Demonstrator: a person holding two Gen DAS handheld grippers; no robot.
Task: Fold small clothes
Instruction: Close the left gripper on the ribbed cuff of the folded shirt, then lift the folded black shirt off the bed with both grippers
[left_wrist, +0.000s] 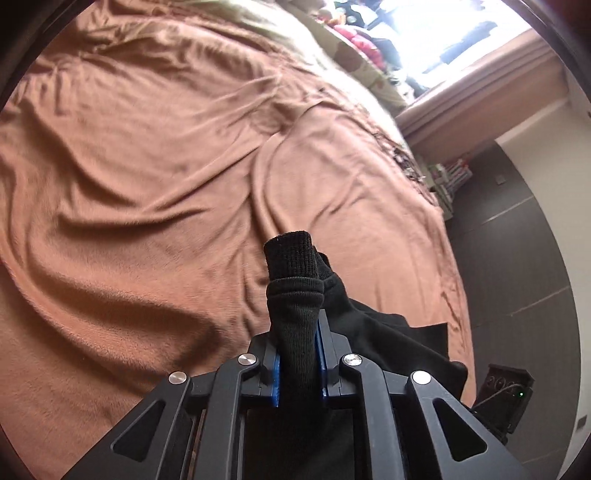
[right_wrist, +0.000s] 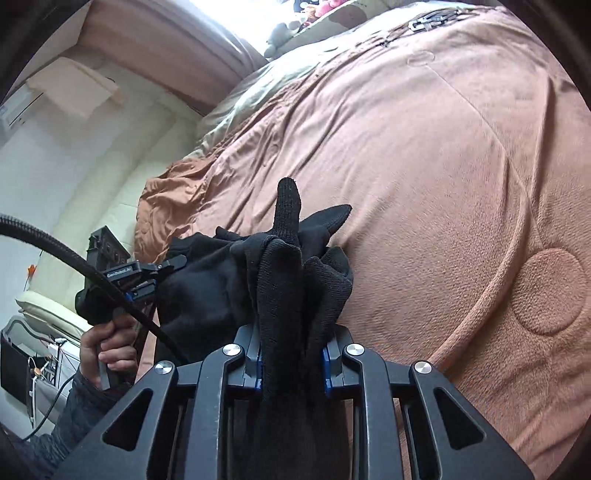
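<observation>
Both my tongs clamped on the black knit garment (left_wrist: 295, 295), left gripper (left_wrist: 299, 363) & right gripper (right_wrist: 293, 360), bunched lower center above the brown blanket (left_wrist: 129, 184). Risk: thick wad slips out, uneven fold.

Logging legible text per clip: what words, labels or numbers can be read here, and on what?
"GeniRobot.AI": white lettering on the black body of the left hand-held gripper, seen from the right wrist view; last letters are small.
Colourful items on the shelf by the bed: too blurred to read.
</observation>
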